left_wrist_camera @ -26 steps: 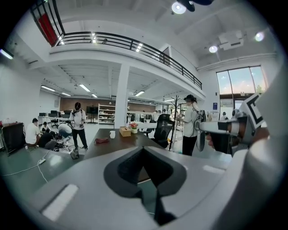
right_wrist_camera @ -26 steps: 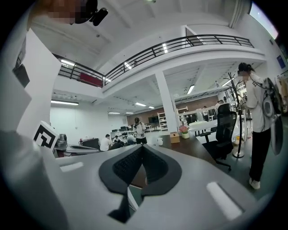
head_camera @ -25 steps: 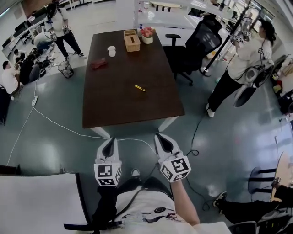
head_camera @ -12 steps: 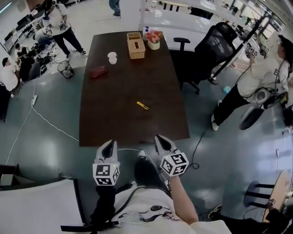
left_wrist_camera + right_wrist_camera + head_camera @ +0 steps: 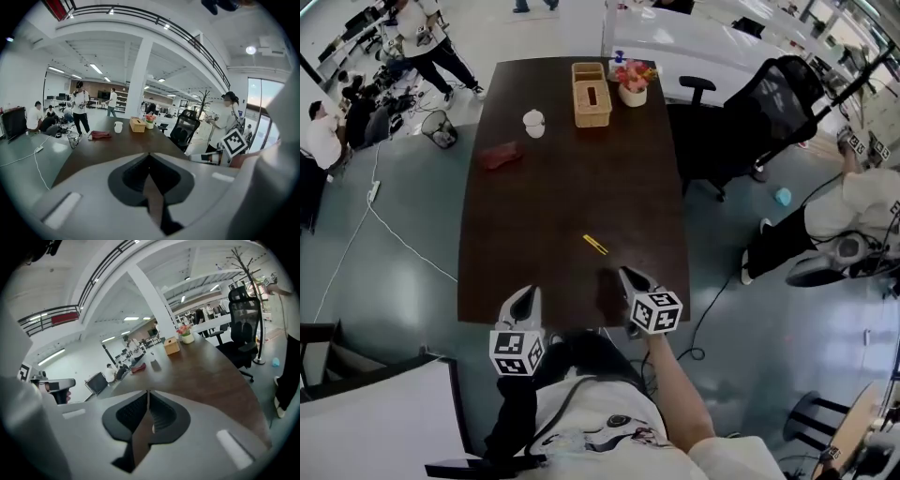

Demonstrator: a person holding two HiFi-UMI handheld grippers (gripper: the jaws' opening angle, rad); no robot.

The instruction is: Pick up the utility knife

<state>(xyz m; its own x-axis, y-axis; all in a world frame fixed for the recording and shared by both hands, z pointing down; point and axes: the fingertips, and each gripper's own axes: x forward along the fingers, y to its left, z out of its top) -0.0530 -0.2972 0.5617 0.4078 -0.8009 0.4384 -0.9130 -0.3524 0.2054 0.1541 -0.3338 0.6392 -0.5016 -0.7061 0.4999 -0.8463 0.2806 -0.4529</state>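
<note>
Closed in on the table (image 5: 534, 216) since a second ago: then stood well short of its near edge with bare floor between, now reaches it with both tools. Holds the right hand-held gripper (image 5: 626, 276) over the near edge at lower centre of the head view, and the left hand-held gripper (image 5: 525, 292) down and left of it, just at the edge. Shows the left jaws together and empty. Shows the right jaws having just begun to part, only a sliver between the tips and nothing in it. Leaves the utility knife (image 5: 595, 245) untouched: yellow, flat on the dark top, just up and left of the right tips and apart from them. Reads as an approach nearly done, with the right side readying to grasp; still calls for wider jaws and a drop to the tabletop.

Keeps the containers well apart from the knife, at the far end, upper centre:
- wicker tissue box (image 5: 592, 103), slot on top
- flower pot (image 5: 632, 92), holding pink blooms
- white cup (image 5: 533, 123), contents not discernible
</note>
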